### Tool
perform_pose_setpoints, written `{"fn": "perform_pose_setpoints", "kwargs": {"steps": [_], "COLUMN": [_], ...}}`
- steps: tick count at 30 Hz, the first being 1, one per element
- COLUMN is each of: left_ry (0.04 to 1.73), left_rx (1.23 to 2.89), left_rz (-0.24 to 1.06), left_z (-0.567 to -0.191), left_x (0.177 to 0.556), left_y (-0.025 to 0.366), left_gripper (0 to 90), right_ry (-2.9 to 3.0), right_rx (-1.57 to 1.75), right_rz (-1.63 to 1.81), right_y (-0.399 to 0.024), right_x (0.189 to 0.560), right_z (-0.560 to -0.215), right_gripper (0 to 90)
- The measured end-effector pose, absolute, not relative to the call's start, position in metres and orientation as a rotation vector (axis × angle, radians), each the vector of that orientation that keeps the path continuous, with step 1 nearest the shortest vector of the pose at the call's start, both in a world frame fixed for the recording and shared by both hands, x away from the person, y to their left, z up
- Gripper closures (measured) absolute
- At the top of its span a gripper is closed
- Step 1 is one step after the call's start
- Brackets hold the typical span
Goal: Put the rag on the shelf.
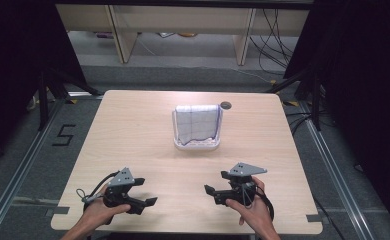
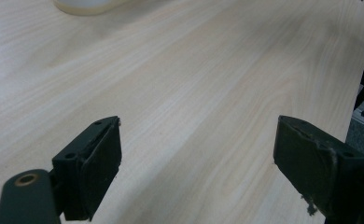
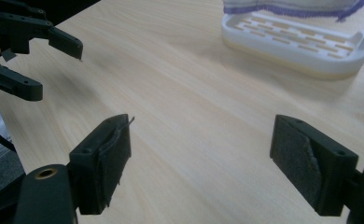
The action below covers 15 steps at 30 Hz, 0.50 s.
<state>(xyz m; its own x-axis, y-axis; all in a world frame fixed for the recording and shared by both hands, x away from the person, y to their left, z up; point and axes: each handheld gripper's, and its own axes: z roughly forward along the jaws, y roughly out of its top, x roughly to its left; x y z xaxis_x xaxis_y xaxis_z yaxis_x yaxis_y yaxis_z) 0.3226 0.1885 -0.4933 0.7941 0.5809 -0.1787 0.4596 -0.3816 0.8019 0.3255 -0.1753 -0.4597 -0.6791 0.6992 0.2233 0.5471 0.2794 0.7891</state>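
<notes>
1. Left gripper (image 1: 148,192) and right gripper (image 1: 214,192) are held at the near table edge, jaws wide, nothing between.
2. Cloth (image 1: 197,122) is draped over white rack (image 1: 199,146), far centre; the right gripper lies slightly nearer.

A wooden table (image 1: 133,130) stands on grey floor (image 1: 13,165) before pale shelving (image 1: 183,25).

Right gripper (image 3: 201,163) low over bare table (image 3: 185,88), jaws spread wide, nothing between. Far right: white slatted rack (image 3: 292,44) under a purple-edged cloth (image 3: 292,7). Far left: left gripper (image 3: 54,70), jaws apart.
</notes>
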Motion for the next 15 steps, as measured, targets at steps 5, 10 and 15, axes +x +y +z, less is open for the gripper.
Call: {"fn": "perform_pose_setpoints", "kwargs": {"steps": [5,10,15], "left_ry": [0.766,0.763,0.749], "left_rx": [2.055,2.069,2.099], "left_rz": [0.169,0.177,0.198], "left_z": [-0.499,-0.502,-0.503], "left_x": [0.314,0.304,0.301], "left_y": [0.188,0.186,0.187], "left_gripper": [14.9,15.0,15.1], "right_ry": [2.389,2.379,2.404], "right_rx": [1.174,1.261,1.225], "right_rz": [1.316,1.296,1.25], "right_y": [-0.181,-0.186,-0.191], "right_x": [0.319,0.308,0.302], "right_z": [-0.471,-0.477,-0.484], "right_gripper": [19.7,19.9,20.6]}}
